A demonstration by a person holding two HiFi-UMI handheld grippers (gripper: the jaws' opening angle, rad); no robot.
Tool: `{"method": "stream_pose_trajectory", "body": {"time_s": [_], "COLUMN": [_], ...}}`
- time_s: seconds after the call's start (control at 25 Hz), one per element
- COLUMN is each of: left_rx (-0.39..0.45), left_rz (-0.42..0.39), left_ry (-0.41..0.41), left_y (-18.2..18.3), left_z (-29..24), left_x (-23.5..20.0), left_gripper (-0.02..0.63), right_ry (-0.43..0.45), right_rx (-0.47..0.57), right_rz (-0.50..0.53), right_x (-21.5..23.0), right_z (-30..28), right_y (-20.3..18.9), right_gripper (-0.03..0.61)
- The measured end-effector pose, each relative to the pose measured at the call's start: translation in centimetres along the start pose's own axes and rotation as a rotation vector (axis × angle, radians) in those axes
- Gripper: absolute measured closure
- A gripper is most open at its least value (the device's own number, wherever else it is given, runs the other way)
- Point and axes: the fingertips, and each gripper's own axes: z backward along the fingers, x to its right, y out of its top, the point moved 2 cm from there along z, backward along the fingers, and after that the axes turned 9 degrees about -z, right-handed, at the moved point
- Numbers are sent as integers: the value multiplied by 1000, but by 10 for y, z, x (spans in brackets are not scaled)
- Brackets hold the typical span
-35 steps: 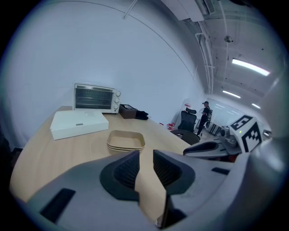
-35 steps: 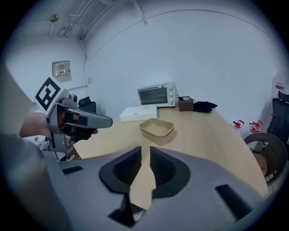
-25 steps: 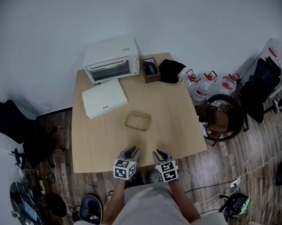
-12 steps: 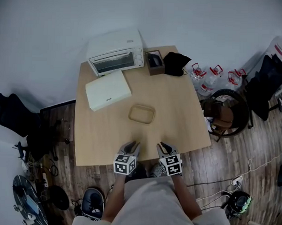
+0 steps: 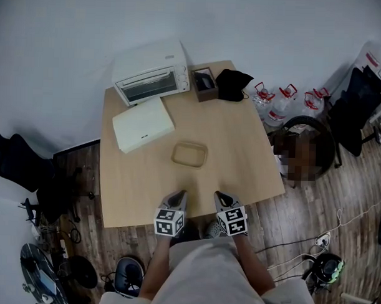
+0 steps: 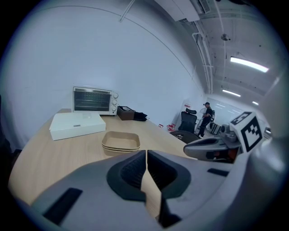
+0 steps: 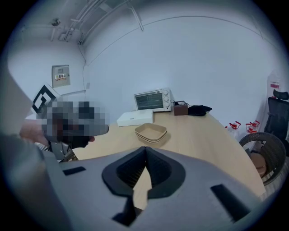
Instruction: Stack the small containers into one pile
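Closing left gripper (image 5: pixel 178 195) fingers on nothing; right gripper (image 5: pixel 221 197) already clenched empty, no longer gaping. Leaves containers (image 5: pixel 189 154) piled at twelve o'clock; looks finished.

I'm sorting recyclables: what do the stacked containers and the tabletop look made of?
The stacked containers look like moulded paper pulp or kraft board: matte tan, thin rims. The tabletop looks like pale wood or wood-look laminate: smooth, faint grain.
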Motion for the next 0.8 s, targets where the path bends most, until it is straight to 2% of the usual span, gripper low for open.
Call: {"method": "stream_pose_trajectory", "body": {"time_s": [0.28,0.56,0.8], "left_rx": [24,-26,-13], "left_rz": [11,-22,-17], "left_ry": [5,29,44], "left_y": [9,2,2], "left_z": [2,-3,-2], "left_x": [-7,-10,-12], "left_gripper": [609,607,607], "right_ry": [5,17,22], "right_rx": [3,14,19], "right_rz": [-7,-28,-14], "right_x": [-2,-1,0], "right_z": [-1,-2,-4], "right_y": [0,2,3], "right_gripper": [574,574,575]}}
